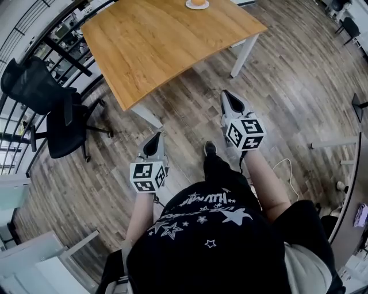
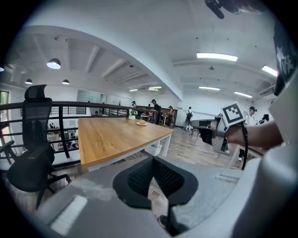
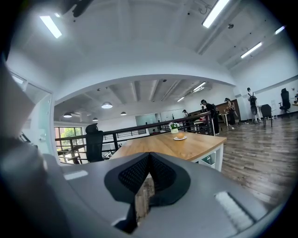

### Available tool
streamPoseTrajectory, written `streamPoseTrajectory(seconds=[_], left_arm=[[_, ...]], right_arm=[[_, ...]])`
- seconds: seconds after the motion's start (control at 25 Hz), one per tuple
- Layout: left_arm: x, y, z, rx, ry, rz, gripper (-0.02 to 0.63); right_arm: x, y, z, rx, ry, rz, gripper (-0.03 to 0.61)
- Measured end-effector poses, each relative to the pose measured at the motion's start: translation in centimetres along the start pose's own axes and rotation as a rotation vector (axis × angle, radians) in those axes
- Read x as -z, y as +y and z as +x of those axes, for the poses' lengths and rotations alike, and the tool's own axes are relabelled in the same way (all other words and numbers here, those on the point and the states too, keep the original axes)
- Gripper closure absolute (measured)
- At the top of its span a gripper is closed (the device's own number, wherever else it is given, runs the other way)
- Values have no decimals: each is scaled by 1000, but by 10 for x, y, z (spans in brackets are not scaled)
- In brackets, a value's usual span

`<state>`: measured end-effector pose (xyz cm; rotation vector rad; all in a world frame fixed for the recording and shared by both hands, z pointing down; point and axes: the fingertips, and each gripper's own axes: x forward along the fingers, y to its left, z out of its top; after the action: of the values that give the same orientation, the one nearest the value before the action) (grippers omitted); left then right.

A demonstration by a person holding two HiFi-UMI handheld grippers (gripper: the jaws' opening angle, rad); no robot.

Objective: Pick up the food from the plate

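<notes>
A round piece of food (image 1: 198, 2) lies on a small white plate (image 1: 197, 6) at the far end of a long wooden table (image 1: 155, 40). I stand on the floor short of the table's near corner. Both grippers are held out in front of me, well away from the plate. My left gripper (image 1: 158, 136) is shut with nothing in it, its pads meeting at the tip (image 2: 152, 159). My right gripper (image 1: 225, 93) is likewise shut and empty (image 3: 149, 154). The food (image 3: 180, 135) on its plate (image 3: 179, 138) shows far off in the right gripper view, and the plate (image 2: 141, 123) in the left gripper view.
A black office chair (image 1: 54, 109) stands left of the table by a dark railing (image 1: 34, 34). A small flower pot (image 3: 174, 129) sits behind the plate. A white bin (image 2: 153, 148) is under the table. Several people stand far back. White cabinets (image 1: 40, 258) are at lower left.
</notes>
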<state>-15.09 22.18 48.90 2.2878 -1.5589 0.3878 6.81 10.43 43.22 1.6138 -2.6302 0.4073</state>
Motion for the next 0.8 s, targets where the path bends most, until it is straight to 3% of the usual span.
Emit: streamPoseTrajectory(seconds=[0.44, 0.8], left_arm=[[-58, -9, 104, 5, 3, 6, 612], [-79, -5, 174, -11, -4, -65, 612]], right_arm=[[-38, -87, 77, -19, 2, 0, 578], [-48, -144, 124, -32, 23, 1, 577]])
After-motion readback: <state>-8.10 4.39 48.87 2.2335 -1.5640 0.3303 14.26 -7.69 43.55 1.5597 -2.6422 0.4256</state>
